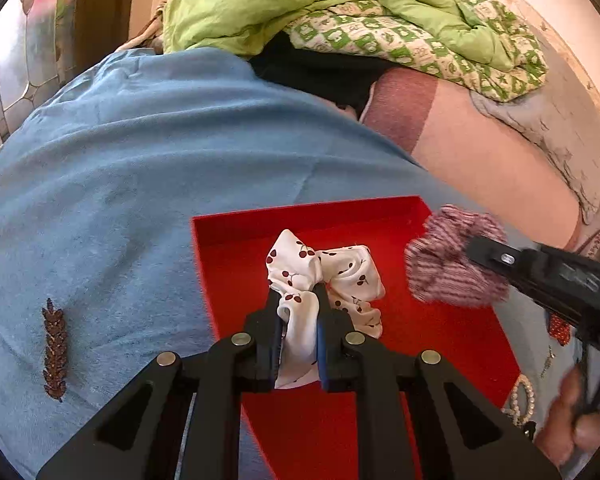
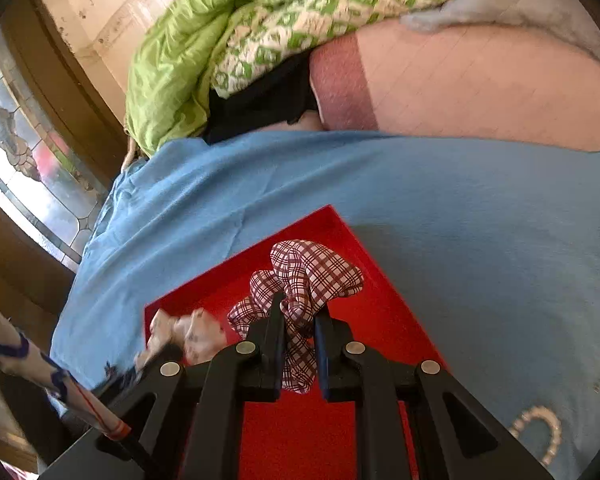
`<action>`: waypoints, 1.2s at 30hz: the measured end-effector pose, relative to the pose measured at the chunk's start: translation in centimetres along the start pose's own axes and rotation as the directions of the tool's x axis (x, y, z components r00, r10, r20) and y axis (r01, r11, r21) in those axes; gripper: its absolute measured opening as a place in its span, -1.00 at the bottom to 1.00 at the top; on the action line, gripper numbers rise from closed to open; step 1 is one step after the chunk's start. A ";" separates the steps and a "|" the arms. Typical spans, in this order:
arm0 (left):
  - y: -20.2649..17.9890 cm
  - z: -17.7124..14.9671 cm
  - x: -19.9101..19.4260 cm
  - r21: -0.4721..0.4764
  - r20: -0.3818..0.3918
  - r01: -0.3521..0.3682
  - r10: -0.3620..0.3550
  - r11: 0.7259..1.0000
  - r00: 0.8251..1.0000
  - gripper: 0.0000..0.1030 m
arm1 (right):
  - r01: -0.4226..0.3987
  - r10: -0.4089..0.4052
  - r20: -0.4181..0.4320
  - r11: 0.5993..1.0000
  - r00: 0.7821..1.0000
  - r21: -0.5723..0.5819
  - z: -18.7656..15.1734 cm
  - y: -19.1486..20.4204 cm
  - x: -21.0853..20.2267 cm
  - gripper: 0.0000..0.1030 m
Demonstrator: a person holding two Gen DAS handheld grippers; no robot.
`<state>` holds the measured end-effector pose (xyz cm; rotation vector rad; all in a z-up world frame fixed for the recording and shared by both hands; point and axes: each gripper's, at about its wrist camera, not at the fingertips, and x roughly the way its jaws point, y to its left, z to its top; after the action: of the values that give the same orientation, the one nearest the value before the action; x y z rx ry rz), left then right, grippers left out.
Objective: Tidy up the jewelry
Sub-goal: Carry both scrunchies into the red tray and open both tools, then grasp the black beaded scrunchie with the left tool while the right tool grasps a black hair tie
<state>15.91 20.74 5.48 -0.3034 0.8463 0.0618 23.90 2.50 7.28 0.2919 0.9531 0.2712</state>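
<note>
A red tray (image 1: 440, 352) lies on a blue cloth (image 1: 140, 184). Over it, my left gripper (image 1: 298, 298) is shut on a white scrunchie with a cherry print (image 1: 352, 268). My right gripper (image 2: 300, 312) is shut on a maroon-and-white plaid scrunchie (image 2: 316, 272), held above the red tray (image 2: 380, 312). In the left wrist view the plaid scrunchie (image 1: 444, 256) shows blurred at the tray's right edge, on the right gripper's tip (image 1: 480, 250). The right wrist view shows the cherry scrunchie (image 2: 188, 330) blurred at lower left.
A brown leaf-shaped hair clip (image 1: 55, 350) lies on the cloth left of the tray. A pearl clip (image 2: 540, 432) and a small red piece (image 1: 559, 328) lie to the tray's right. A green quilt (image 1: 320, 4) is heaped behind, on a pink sheet (image 1: 480, 152).
</note>
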 end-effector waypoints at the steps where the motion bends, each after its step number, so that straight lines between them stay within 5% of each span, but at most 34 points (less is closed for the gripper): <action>1: 0.2 0.1 0.1 -0.001 0.000 -0.002 0.002 1.000 1.000 -0.74 | -0.002 0.002 -0.011 1.000 1.000 0.010 0.2 -0.1 0.8 -0.73; 12: -0.1 0.2 0.2 0.004 -0.003 -0.029 0.029 1.000 1.000 -0.66 | 0.066 -0.068 -0.068 0.997 0.995 -0.025 0.3 0.4 5.1 -0.68; 14: 0.0 0.3 0.1 -0.001 -0.003 -0.033 0.033 0.999 0.999 -0.47 | 0.071 -0.072 -0.076 0.997 0.995 -0.019 0.3 0.1 5.2 -0.55; 16: 0.1 0.4 -0.2 -0.007 0.008 -0.037 0.038 0.999 0.999 -0.32 | 0.061 -0.061 -0.076 0.998 0.995 -0.005 0.3 -0.3 5.1 -0.17; 20: 0.4 0.7 -0.8 -0.029 0.025 -0.033 0.034 0.999 0.999 -0.31 | 0.062 -0.062 -0.060 0.998 0.996 -0.011 0.2 -0.5 4.2 -0.01; 27: 0.1 1.3 -2.8 -0.049 0.071 0.002 0.001 0.999 0.998 -0.22 | -0.016 0.017 -0.018 0.999 1.000 0.042 -1.5 -2.2 -1.0 -0.01; 36: -4.2 0.3 -5.1 0.045 0.112 0.048 -0.053 0.998 0.992 -0.21 | -0.034 0.027 0.099 0.997 0.995 0.067 -10.7 -7.5 -12.5 -0.01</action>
<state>13.46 17.17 10.49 -0.2785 0.7259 0.0135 8.87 -7.54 8.18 0.3794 0.8629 0.2502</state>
